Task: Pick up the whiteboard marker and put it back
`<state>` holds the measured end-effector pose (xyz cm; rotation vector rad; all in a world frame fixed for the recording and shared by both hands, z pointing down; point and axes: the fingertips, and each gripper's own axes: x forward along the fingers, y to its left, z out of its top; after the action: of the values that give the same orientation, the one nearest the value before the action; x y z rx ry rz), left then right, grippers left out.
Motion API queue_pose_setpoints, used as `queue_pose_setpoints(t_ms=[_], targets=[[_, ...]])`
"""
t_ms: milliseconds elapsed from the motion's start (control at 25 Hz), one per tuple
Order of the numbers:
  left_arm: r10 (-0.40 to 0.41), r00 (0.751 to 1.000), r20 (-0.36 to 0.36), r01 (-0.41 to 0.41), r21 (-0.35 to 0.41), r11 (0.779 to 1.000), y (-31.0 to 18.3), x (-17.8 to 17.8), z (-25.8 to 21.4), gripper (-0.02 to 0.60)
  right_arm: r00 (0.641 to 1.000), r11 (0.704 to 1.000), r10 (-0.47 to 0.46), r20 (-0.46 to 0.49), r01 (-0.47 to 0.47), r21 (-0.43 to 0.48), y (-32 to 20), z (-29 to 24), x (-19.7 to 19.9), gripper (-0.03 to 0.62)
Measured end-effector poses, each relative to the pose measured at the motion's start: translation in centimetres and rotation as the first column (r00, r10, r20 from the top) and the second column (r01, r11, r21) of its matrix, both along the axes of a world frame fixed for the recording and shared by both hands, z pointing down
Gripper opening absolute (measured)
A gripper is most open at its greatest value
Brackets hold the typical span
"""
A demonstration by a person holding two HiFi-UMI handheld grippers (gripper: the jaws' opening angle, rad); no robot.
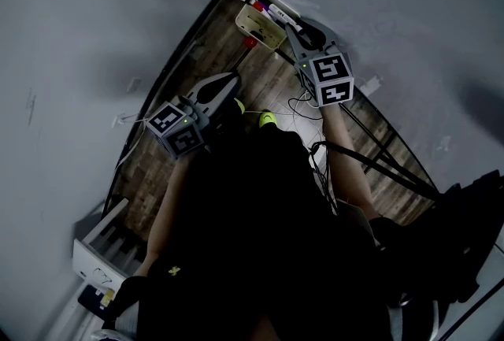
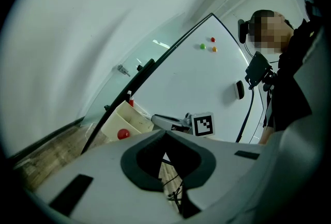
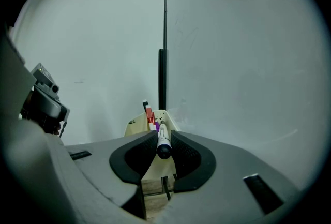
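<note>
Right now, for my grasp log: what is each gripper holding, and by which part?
The right gripper has its jaws clamped on the whiteboard marker, on its white barrel near the black end. The left gripper holds nothing.

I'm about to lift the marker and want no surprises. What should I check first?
1. Whiteboard marker between the right gripper's pads: ok.
2. Both pads touching it: ok.
3. Its far end free of the holder: cannot tell.
4. Red marker clear of the jaws: ok.
5. Left gripper shut, empty, apart from the holder: ok.
</note>
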<state>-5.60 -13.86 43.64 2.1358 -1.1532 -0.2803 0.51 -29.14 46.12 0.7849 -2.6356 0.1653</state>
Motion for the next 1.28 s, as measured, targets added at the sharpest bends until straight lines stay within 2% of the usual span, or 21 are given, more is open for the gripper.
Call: queue_pose_setpoints(t_ms=[560, 720, 1080, 1280], targets=[[-0.017, 1.0, -0.005, 0.017, 0.012, 1.0, 0.4, -0.1, -0.3, 0.014, 0.999, 1.0, 0.008, 0.045, -0.008, -0.002, 0.0, -1.0, 0.5, 0.075], [-0.015, 0.999, -0.029, 0.016, 0.023, 1.0, 0.1, 0.5, -1.0, 0.014, 0.999, 1.0, 0.001, 0.053, 0.0, -0.009, 0.3, -1.6, 0.8, 0.075], [0.003, 0.999, 0.036, -0.005, 0.05, 0.999, -0.1, 1.3, 0.1, 0.014, 0.993, 1.0, -0.014, 0.115, 0.017, -0.018, 1.3, -3.4, 1.3, 0.075], [0.003, 1.0, 0.03, -0.004, 0.048, 0.999, -0.3, 2.0, -0.2, 0.014, 0.99, 1.0, -0.025, 0.14, 0.027, -0.012, 2.2, -4.8, 1.8, 0.075]])
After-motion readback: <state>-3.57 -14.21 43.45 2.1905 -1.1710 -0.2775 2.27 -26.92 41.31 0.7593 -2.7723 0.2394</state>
